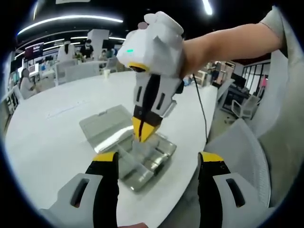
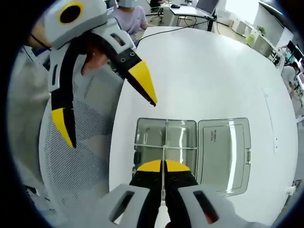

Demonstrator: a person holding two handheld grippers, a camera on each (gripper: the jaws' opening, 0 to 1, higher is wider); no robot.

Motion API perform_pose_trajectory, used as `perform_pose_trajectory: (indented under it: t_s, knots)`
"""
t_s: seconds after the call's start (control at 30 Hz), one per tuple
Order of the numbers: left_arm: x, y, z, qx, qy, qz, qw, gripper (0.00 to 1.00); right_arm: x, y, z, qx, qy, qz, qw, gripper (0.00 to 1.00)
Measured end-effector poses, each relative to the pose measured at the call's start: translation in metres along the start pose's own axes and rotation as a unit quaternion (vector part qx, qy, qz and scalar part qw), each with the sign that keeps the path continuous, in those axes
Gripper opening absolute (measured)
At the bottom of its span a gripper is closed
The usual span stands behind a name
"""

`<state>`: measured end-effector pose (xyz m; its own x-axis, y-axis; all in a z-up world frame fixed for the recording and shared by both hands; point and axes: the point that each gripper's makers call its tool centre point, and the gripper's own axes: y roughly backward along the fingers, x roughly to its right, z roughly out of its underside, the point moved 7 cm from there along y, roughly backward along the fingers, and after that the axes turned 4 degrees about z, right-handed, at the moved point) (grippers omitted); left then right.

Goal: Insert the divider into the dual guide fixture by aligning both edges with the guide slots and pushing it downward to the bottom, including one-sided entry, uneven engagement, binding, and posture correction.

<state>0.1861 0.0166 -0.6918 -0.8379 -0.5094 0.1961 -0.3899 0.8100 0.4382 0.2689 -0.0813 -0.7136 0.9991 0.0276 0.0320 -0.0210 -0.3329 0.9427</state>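
White round table (image 2: 213,71) in an open office carries a clear plastic box (image 2: 166,142) with its lid (image 2: 223,152) folded open toward 3 o'clock. Directly above it, the right gripper (image 2: 164,167) pinches a thin divider (image 2: 165,142) running 12 to 6, nearer than the left gripper (image 2: 109,114), spread wide at 10 o'clock.

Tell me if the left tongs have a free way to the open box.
Probably yes. The left tongs stand open, aimed at the box with bare table between. The right tongs, shut on the divider, hang over the middle compartments, so only the near edge is free.
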Motion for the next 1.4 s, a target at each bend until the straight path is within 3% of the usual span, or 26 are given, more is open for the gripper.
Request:
perform_pose_trajectory:
  t_s: [1.4]
  knots:
    - [0.0,0.002,-0.002,0.0,-0.001,-0.001,1.0,0.67,0.001,-0.011,0.007,-0.015,-0.023,0.003,0.9996,0.0]
